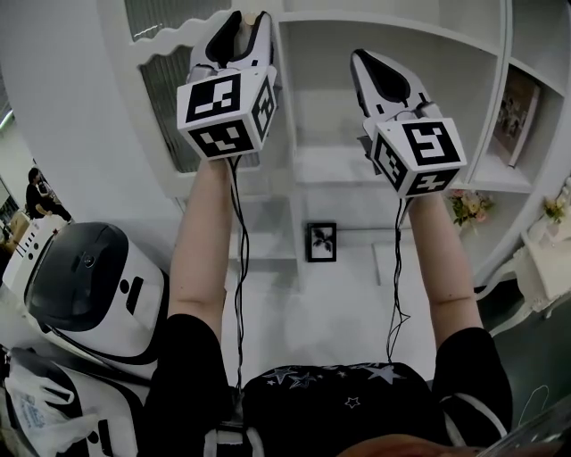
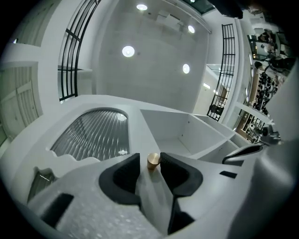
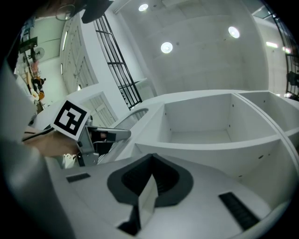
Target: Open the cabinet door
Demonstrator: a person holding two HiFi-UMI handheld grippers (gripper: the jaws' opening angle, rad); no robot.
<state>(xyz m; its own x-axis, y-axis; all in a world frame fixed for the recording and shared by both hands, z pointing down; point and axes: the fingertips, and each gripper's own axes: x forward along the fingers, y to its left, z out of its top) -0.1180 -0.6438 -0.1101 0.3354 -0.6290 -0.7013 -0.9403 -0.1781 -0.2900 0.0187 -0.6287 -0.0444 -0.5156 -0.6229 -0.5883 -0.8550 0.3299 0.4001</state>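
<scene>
The white cabinet door (image 1: pixel 169 98) has a ribbed glass panel (image 2: pixel 93 133) and a small brass knob (image 2: pixel 153 160) at its right edge. My left gripper (image 1: pixel 248 18) is raised to that edge. Its dark pads stand on either side of the knob in the left gripper view: the right pad (image 2: pixel 174 170) is against it, and a thin gap shows at the left pad. My right gripper (image 1: pixel 361 55) is held up beside it, in front of the open shelf (image 1: pixel 357 107), shut with nothing between its pads (image 3: pixel 152 161). The left gripper (image 3: pixel 112 135) also shows in the right gripper view.
Open white shelves fill the cabinet to the right of the door. A framed picture (image 1: pixel 321 241) stands low down, a book (image 1: pixel 520 116) and flowers (image 1: pixel 468 207) at the right. A white machine with a dark top (image 1: pixel 89 286) stands at the lower left.
</scene>
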